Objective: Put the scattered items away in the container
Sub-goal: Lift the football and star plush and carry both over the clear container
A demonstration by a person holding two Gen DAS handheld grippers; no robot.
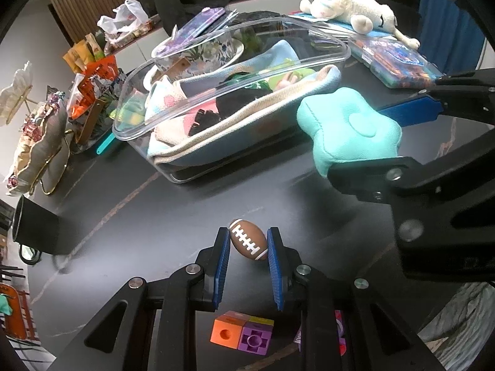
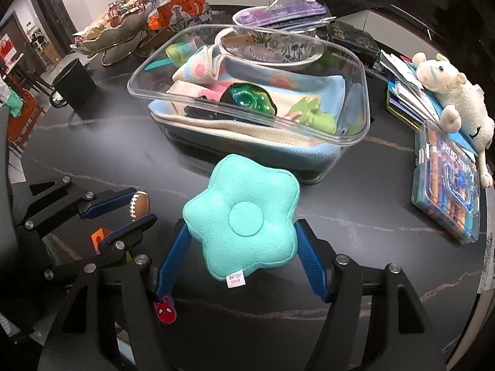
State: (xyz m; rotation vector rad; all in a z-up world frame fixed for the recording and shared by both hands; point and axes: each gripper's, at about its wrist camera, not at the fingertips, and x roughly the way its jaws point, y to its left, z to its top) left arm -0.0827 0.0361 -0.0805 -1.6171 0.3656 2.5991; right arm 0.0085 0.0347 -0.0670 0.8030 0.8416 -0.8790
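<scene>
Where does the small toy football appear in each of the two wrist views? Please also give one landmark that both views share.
Left wrist view: the toy football sits low in the centre, between the left gripper's blue fingers.
Right wrist view: the football is at the left edge, mid-height, between that same gripper's fingers.
Shared landmark: the clear plastic container.

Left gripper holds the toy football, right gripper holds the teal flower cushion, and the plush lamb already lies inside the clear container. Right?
Not quite. The lamb is not in the container; the right wrist view shows it lying on a stack of books beside it. The left gripper does hold the football, and the right gripper the cushion.
</scene>
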